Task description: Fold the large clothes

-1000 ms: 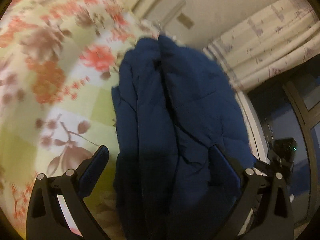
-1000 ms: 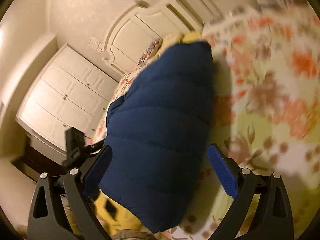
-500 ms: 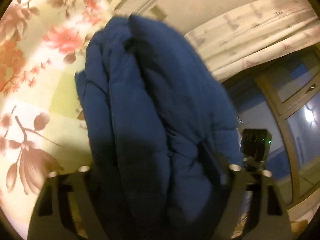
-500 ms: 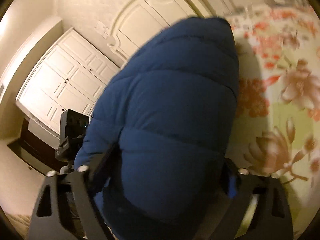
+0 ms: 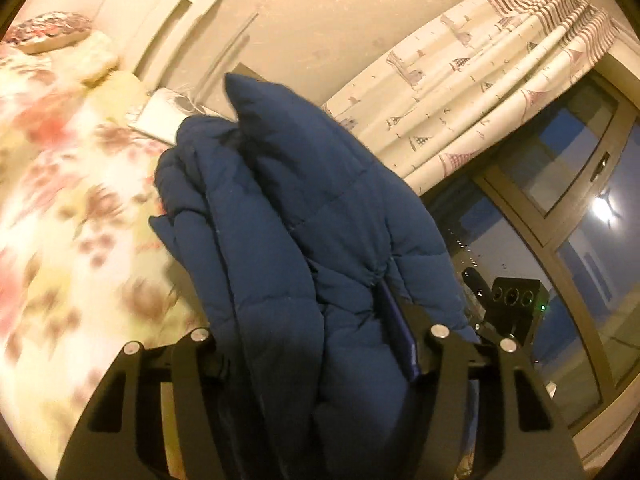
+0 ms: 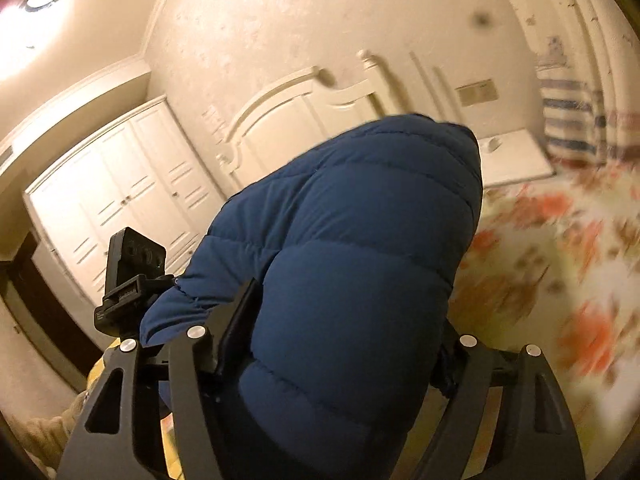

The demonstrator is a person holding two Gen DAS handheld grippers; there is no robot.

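A second ago both my tools stood wide around the dark blue quilted puffer jacket [image 5: 304, 248] lying bundled on the bed with the floral bedspread [image 5: 68, 208]; their jaws have just been closing, and now my left tool [image 5: 316, 340] and right tool [image 6: 344, 320] are each clamped on a thick bunch of it. The bundle now shows against the wall, off the bed, so I judge this a carry or reposition, not a further fold.

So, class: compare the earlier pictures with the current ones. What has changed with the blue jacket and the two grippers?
Both jaws have just been closing: the left hand-held gripper and right hand-held gripper now clamp the blue jacket, raising it off the floral bedspread. The jacket remains bunched.
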